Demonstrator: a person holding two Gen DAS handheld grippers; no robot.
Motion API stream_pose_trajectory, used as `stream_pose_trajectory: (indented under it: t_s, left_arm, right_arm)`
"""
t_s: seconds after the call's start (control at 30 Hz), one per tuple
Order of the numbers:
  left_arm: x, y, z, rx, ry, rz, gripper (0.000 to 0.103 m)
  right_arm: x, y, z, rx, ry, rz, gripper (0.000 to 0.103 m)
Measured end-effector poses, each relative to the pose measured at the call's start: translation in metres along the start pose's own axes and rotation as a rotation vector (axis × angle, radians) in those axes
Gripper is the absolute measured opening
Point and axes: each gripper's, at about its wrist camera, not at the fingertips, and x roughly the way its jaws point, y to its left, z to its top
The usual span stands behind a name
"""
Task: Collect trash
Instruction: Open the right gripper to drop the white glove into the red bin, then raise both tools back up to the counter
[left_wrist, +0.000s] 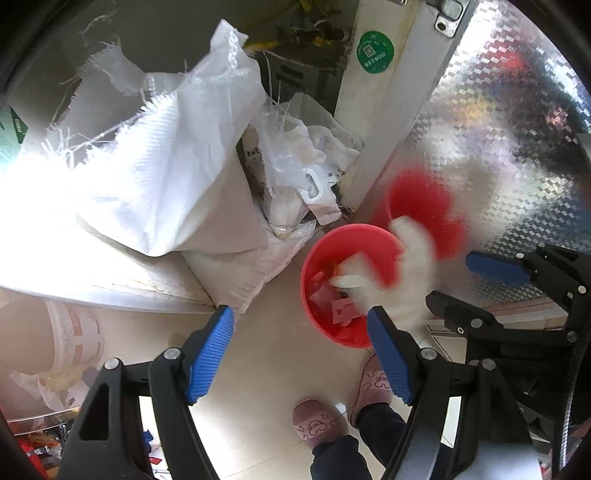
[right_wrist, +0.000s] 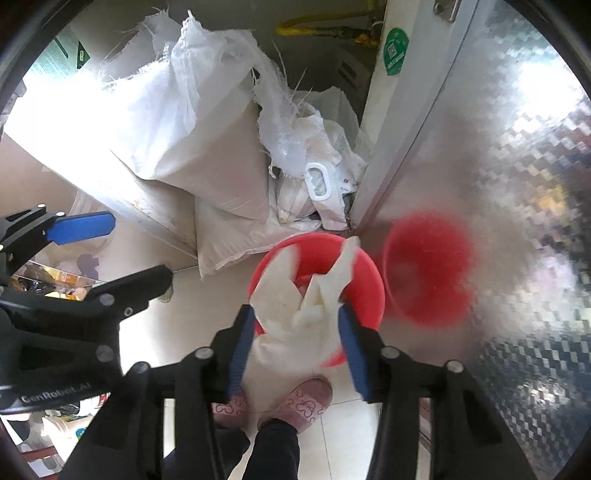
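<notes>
A small red bin stands on the tiled floor with scraps inside. Crumpled white tissue paper hangs over the bin between the blue pads of my right gripper. Its jaws stand apart and the paper looks loose; in the left wrist view the tissue is a blur past the right gripper, at the bin's rim. My left gripper hovers open beside the bin with nothing between its fingers.
A white woven sack and a pile of plastic bags fill the corner behind the bin. A patterned metal door on the right mirrors the bin. The person's pink slippers stand just below.
</notes>
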Motion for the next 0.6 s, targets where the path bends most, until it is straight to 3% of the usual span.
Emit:
stream_pose_trajectory:
  t_s: [0.3, 0.6]
  left_arm:
    - [-0.042, -0.002, -0.002, -0.001, -0.035, -0.006, 0.072]
    - [-0.137, 0.001, 0.003, 0.018, -0.091, -0.028, 0.072]
  right_arm:
    - [-0.042, 0.006, -0.006, 0.034, -0.03, -0.049, 0.055]
    - [-0.136, 0.022, -0.008, 0.132, -0.086, -0.079, 0.055]
